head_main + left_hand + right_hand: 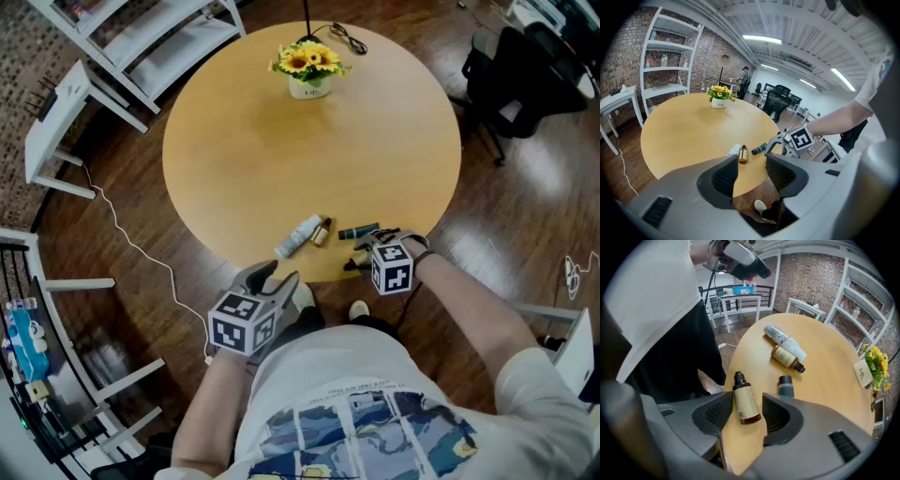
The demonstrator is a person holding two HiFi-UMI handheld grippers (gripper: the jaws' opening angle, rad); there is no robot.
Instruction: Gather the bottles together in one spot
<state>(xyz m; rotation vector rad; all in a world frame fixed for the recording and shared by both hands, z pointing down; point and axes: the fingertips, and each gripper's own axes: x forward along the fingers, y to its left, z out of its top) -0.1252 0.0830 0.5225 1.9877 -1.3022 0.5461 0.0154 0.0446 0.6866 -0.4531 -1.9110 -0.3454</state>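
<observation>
Behind right gripper [746, 401], grey bottle [786, 385] (btm hidden)

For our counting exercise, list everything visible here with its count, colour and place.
table: one, light wood, centre
flower pot: one, white, yellow sunflowers, table's far side
white bottle: one, white, table's near edge
dark bottle: one, dark teal, near edge
amber bottles: two, brown; one beside white bottle, other lying inside right claw
shelving: one, white, upper left
office chair: one, black, upper right
left claw: one, grey, open, empty, beside table's edge
right claw: one, grey, table's near edge
</observation>
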